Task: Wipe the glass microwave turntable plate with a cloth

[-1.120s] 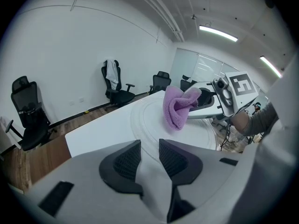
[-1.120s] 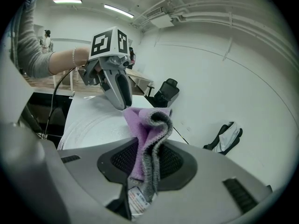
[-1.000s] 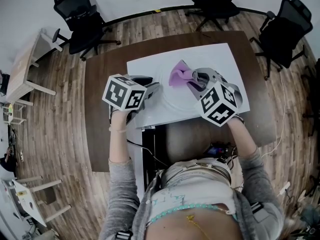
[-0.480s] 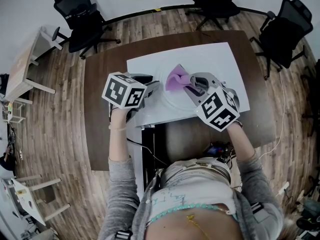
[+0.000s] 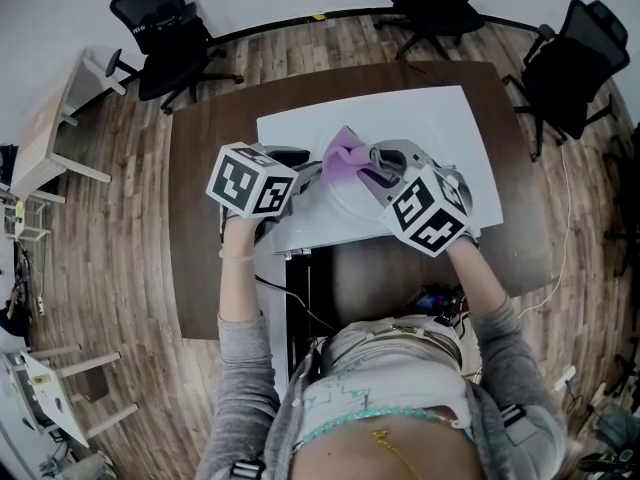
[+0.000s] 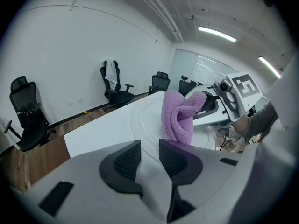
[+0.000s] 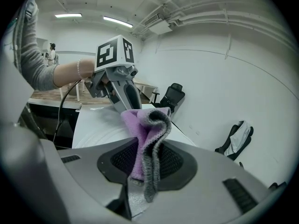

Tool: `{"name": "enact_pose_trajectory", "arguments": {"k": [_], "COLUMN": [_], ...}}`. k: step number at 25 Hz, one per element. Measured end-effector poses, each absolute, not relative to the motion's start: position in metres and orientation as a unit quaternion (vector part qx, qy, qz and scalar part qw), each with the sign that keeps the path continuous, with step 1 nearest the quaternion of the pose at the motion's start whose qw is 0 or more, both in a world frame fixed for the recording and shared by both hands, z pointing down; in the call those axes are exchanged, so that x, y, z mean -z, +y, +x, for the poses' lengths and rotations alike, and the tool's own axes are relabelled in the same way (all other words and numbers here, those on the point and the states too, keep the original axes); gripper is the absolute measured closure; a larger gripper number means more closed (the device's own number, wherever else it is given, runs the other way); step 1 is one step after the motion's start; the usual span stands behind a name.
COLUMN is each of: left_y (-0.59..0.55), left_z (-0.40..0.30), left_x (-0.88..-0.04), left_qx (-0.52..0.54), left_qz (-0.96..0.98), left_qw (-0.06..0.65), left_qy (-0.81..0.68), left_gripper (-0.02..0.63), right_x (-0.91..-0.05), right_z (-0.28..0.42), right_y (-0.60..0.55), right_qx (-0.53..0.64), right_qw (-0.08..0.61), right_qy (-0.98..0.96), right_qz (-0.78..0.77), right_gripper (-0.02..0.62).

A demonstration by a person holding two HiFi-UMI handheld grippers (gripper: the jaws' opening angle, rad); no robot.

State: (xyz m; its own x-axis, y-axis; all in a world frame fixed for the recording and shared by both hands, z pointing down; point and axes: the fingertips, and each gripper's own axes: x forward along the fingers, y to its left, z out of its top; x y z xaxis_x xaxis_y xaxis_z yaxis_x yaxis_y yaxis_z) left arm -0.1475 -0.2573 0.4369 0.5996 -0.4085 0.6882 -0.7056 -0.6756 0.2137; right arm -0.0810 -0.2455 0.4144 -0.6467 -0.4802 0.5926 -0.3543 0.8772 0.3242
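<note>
The clear glass turntable plate (image 5: 350, 204) lies flat on a white mat (image 5: 430, 118); its rings also show in the left gripper view (image 6: 142, 120). My left gripper (image 5: 308, 176) sits at the plate's left rim, its jaws (image 6: 149, 155) nearly together with the rim running into the thin gap. My right gripper (image 5: 368, 168) is shut on a purple cloth (image 5: 343, 156), which hangs down onto the plate's left half. In the right gripper view the folded cloth (image 7: 147, 127) stands pinched between the pads, with the left gripper (image 7: 119, 90) just beyond it.
The mat lies on a dark wooden table (image 5: 205, 148). Black office chairs (image 5: 165, 28) (image 5: 575, 58) stand round the far side, and a small light desk (image 5: 45, 133) is at the left. Cables hang under the table's near edge (image 5: 440, 298).
My right gripper has carried the cloth leftward across the plate, closer to the left gripper. The left gripper has stayed at the rim.
</note>
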Motion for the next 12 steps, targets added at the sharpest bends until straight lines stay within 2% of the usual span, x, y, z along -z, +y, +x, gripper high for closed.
{"name": "enact_pose_trajectory", "arguments": {"k": [12], "left_y": [-0.257], "left_z": [-0.146], "left_x": [-0.438], "left_qx": [-0.307], "left_qz": [0.863], "left_qw": [0.240], "left_qy": [-0.322], "left_gripper": [0.477], "right_x": [-0.415], "right_z": [-0.080], "right_y": [-0.271], "right_qx": [0.084], "right_qw": [0.348], "right_qy": [-0.903], "right_qz": [0.240], "right_gripper": [0.483]}}
